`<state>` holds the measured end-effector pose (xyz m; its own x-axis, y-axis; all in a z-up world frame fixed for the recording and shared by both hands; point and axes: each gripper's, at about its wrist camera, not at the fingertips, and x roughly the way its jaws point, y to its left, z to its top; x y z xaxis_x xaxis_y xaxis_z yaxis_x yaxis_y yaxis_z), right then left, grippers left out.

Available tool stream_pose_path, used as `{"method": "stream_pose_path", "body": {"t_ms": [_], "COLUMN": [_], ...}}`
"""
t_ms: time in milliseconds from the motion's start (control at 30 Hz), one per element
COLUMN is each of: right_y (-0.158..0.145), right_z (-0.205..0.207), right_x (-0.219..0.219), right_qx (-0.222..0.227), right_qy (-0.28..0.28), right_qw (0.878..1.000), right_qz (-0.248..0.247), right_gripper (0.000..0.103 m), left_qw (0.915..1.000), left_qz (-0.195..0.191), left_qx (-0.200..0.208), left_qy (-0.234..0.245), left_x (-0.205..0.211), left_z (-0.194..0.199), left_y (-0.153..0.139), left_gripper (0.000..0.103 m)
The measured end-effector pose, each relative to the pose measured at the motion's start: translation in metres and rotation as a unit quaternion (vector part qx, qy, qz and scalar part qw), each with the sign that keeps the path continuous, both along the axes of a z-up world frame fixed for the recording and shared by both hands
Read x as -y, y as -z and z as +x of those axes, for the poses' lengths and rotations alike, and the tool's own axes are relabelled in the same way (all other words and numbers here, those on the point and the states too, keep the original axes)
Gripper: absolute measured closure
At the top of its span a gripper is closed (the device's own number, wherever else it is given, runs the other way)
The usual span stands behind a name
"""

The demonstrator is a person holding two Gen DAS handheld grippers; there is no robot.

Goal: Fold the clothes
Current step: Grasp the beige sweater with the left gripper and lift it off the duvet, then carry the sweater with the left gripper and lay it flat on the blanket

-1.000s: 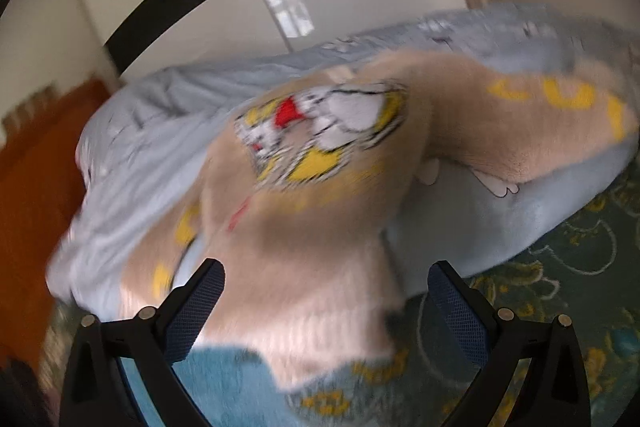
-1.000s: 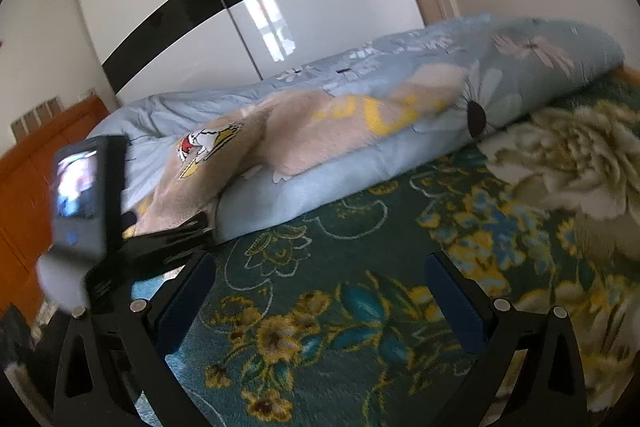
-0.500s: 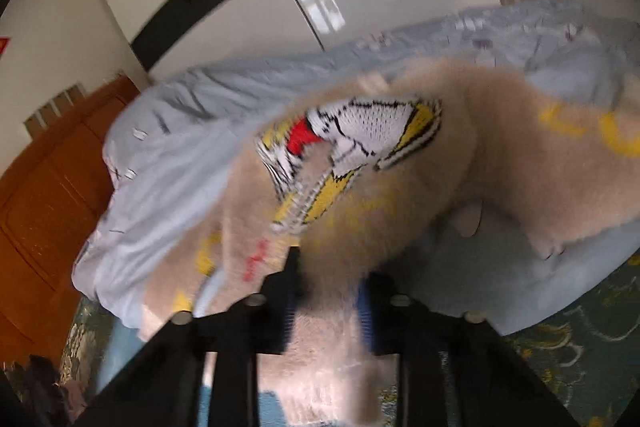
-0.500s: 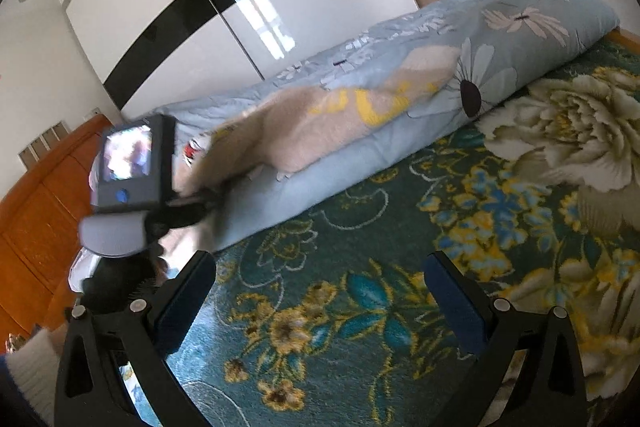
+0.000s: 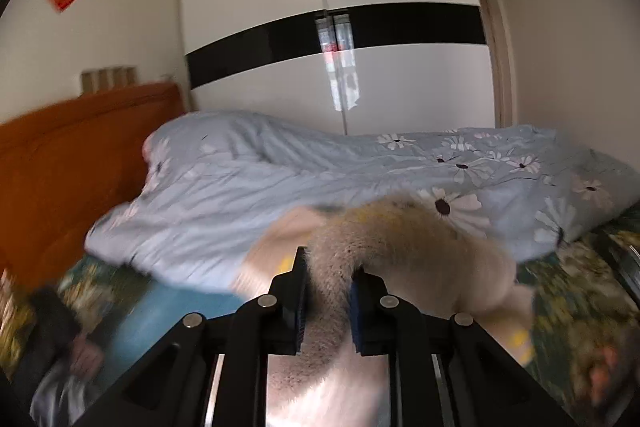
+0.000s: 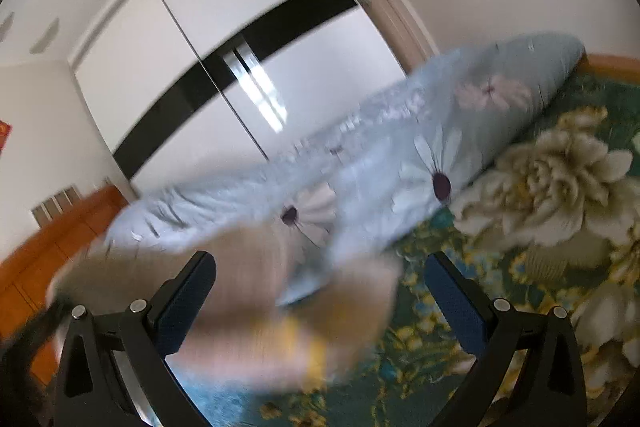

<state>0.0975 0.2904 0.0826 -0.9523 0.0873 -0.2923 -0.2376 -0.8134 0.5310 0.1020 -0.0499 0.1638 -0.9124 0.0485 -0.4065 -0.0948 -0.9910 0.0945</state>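
The left tool (image 5: 327, 291) is closing, its pads already pinching a fold of the fuzzy beige garment (image 5: 404, 259), which bunches ahead of it over the blue floral duvet (image 5: 280, 179). The right tool (image 6: 320, 291) stands released, its jaws wide, with the blurred garment (image 6: 256, 307) between them but unpressed, above the green flowered bedspread (image 6: 560, 187).

Beige garment (image 6: 280, 307) — perhaps fleece — motion-blurred
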Motion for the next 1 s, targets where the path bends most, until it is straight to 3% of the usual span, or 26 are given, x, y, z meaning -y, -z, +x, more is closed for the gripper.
{"method": "stream_pose_path", "body": {"t_ms": [100, 233, 433, 500, 700, 800, 900, 1000], "right_y": [-0.001, 0.001, 0.014, 0.020, 0.032, 0.022, 0.015, 0.012], "right_z": [-0.009, -0.026, -0.037, -0.035, 0.019, 0.044, 0.058, 0.066], "right_x": [0.016, 0.049, 0.131, 0.156, 0.203, 0.204, 0.190, 0.183], "right_qx": [0.015, 0.042, 0.035, 0.033, -0.071, -0.071, -0.029, 0.021], "right_qy": [-0.025, -0.099, -0.177, -0.173, -0.101, -0.043, -0.072, -0.123], "right_qw": [1.000, 0.994, 0.980, 0.976, 0.955, 0.959, 0.976, 0.974], "right_qz": [0.007, 0.020, 0.078, 0.124, 0.270, 0.272, 0.204, 0.188], "right_gripper": [0.000, 0.000, 0.000, 0.000, 0.000, 0.000, 0.000, 0.000], "left_qw": [0.9982, 0.9925, 0.9843, 0.9785, 0.9567, 0.9640, 0.9623, 0.9661], "left_qz": [0.030, 0.068, 0.050, 0.068, 0.084, 0.064, 0.098, 0.107], "left_qx": [0.030, 0.060, 0.117, 0.140, 0.234, 0.211, 0.209, 0.196], "left_qy": [-0.043, -0.082, -0.122, -0.135, -0.152, -0.148, -0.144, -0.129], "left_x": [0.052, 0.105, 0.125, 0.136, 0.142, 0.132, 0.137, 0.134], "left_z": [0.058, 0.127, 0.199, 0.212, 0.250, 0.260, 0.259, 0.268], "left_y": [0.009, 0.017, 0.063, 0.083, 0.167, 0.171, 0.164, 0.155], "left_gripper": [0.085, 0.085, 0.085, 0.085, 0.085, 0.085, 0.085, 0.085]}}
